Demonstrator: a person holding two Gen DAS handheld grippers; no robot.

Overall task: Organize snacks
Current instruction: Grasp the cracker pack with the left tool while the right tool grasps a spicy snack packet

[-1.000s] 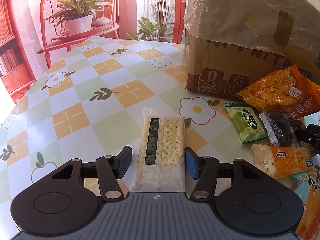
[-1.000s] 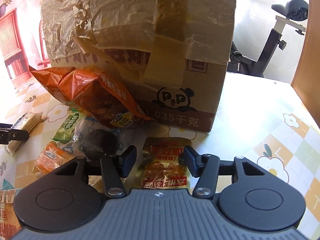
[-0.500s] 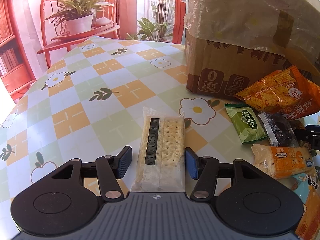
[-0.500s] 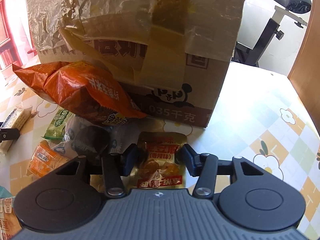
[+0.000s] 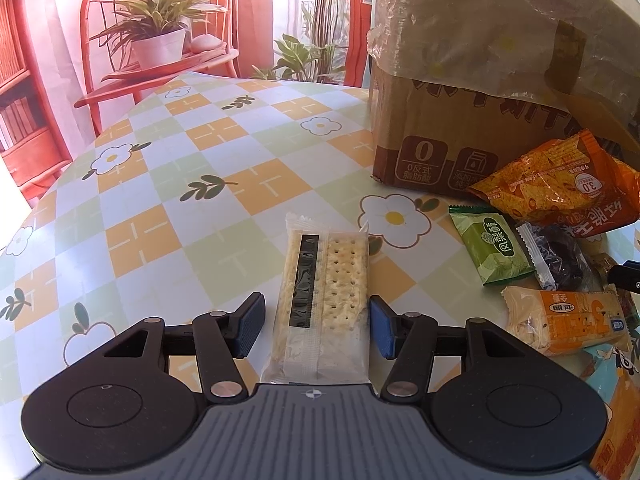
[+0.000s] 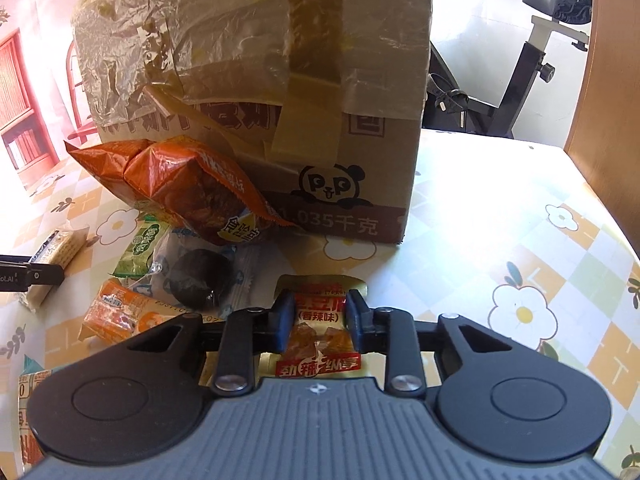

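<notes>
A clear cracker packet [image 5: 326, 280] lies lengthwise on the checked tablecloth [image 5: 180, 200], between the fingers of my left gripper [image 5: 316, 326]. That gripper is open, with a small gap on each side of the packet. In the right wrist view, my right gripper [image 6: 320, 320] is closing its jaws on a gold spicy snack packet [image 6: 320, 364], whose middle is pinched between the blue pads. The packet's top edge sticks out past the fingertips. A taped cardboard box [image 6: 260, 80] stands right behind it.
Beside the box lie an orange chip bag [image 6: 188, 188], a green packet [image 5: 492, 244], a dark round snack in clear wrap [image 6: 202, 280] and an orange biscuit packet [image 5: 568, 320]. An exercise bike [image 6: 520, 80] stands beyond the table's far right edge. A red chair with a plant [image 5: 160, 40] is at the far left.
The right gripper's fingers have drawn together from wide apart onto the gold packet. The left gripper and the cracker packet have stayed where they were.
</notes>
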